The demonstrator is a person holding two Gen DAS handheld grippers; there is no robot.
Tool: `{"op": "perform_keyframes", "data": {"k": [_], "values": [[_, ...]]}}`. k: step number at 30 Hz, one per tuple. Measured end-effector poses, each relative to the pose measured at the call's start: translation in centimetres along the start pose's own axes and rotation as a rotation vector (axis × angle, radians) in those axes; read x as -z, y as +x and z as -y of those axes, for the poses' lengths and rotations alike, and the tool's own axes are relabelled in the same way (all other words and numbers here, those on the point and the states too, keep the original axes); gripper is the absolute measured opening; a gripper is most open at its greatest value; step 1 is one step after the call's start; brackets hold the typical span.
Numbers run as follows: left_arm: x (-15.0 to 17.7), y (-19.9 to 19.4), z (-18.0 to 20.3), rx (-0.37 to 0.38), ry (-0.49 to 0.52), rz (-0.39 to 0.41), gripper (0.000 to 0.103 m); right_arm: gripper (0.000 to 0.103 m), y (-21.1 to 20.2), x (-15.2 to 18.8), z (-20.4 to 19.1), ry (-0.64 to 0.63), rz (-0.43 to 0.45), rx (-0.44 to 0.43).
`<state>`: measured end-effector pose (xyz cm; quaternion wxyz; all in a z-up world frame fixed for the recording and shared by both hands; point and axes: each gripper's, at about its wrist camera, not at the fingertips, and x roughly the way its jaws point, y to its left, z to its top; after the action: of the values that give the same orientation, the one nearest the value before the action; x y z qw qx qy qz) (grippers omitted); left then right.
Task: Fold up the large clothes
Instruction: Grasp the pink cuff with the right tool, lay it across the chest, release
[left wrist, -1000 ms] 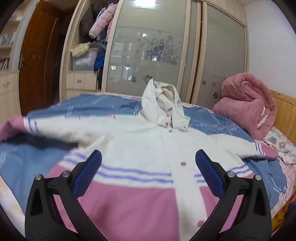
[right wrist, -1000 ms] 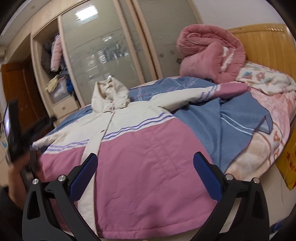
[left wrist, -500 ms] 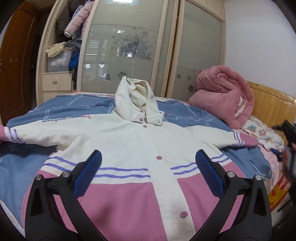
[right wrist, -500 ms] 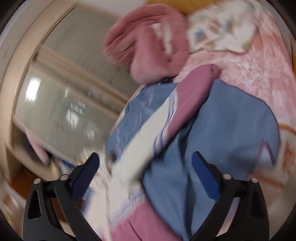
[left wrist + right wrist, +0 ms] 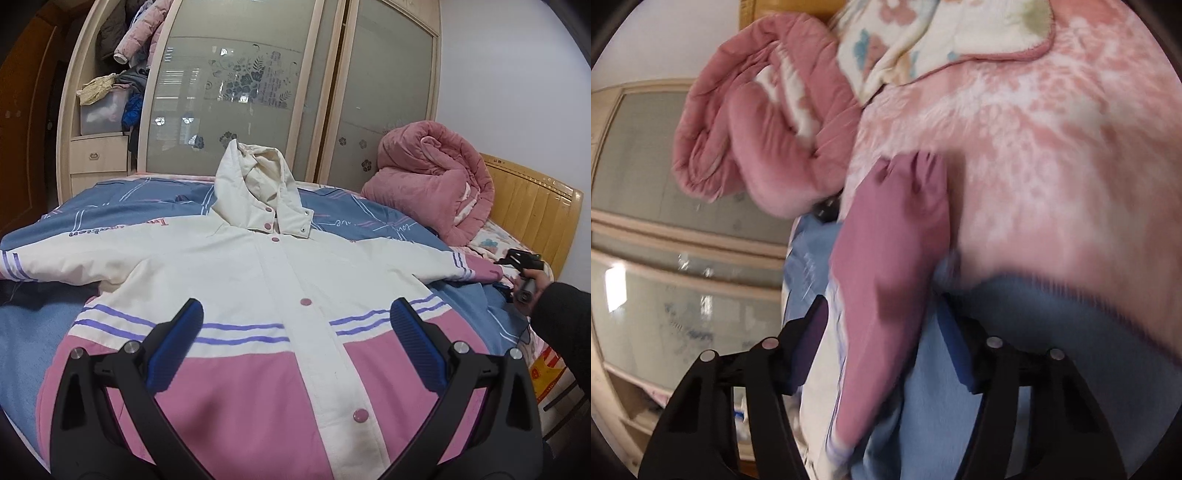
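A white, pink and purple-striped hooded jacket lies face up, sleeves spread, on a blue blanket on the bed. My left gripper is open and empty above the jacket's lower front. My right gripper is at the jacket's right sleeve, also seen in the left wrist view. Its jaws stand on either side of the pink cuff, still a little apart from it; the view is blurred.
A rolled pink quilt lies at the head of the bed beside a wooden headboard. A floral pink bedspread lies beyond the cuff. A wardrobe with glass sliding doors stands behind the bed.
My right gripper has swung from the jacket's hem to the right sleeve and its jaws have narrowed around the pink cuff. My left gripper has shifted right and centred over the jacket.
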<state>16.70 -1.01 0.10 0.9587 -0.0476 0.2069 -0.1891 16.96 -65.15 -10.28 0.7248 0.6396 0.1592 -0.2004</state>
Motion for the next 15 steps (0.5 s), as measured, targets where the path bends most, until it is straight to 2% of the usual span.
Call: {"op": "perform_keyframes", "data": {"k": [2,3,4,5,6,9,12,15], "values": [[0.2,0.0,-0.3,-0.008,0.006,-0.009,0.101,0.061,1.0,-0.7,-0.2,-0.002,0.018,0.018],[0.3,0.1,-0.4,-0.013,0.005,-0.017,0.101,0.056,1.2,-1.0,-0.6,-0.019,0.031,0.023],[0.4,0.3,-0.7,-0.016,0.001,-0.026,0.101,0.044,1.4,-1.1,-1.3,-0.055,0.047,0.038],[0.3,0.4,-0.9,-0.017,-0.003,-0.031,0.101,0.036,1.5,-1.1,-1.9,-0.086,0.053,0.038],[0.3,0.5,-1.1,-0.018,-0.008,-0.036,0.101,0.023,1.8,-1.3,-2.5,-0.104,0.057,0.041],[0.2,0.3,-1.5,-0.023,-0.021,-0.035,0.101,0.008,1.5,-1.0,-4.8,-0.183,0.085,0.041],[0.0,-0.2,-1.8,-0.017,-0.034,-0.02,0.101,0.005,0.5,0.3,-8.1,-0.288,0.118,0.0],[-0.3,-0.6,-1.9,-0.011,-0.048,-0.007,0.101,0.005,-1.1,4.8,-14.5,-0.539,0.179,0.012]]}}
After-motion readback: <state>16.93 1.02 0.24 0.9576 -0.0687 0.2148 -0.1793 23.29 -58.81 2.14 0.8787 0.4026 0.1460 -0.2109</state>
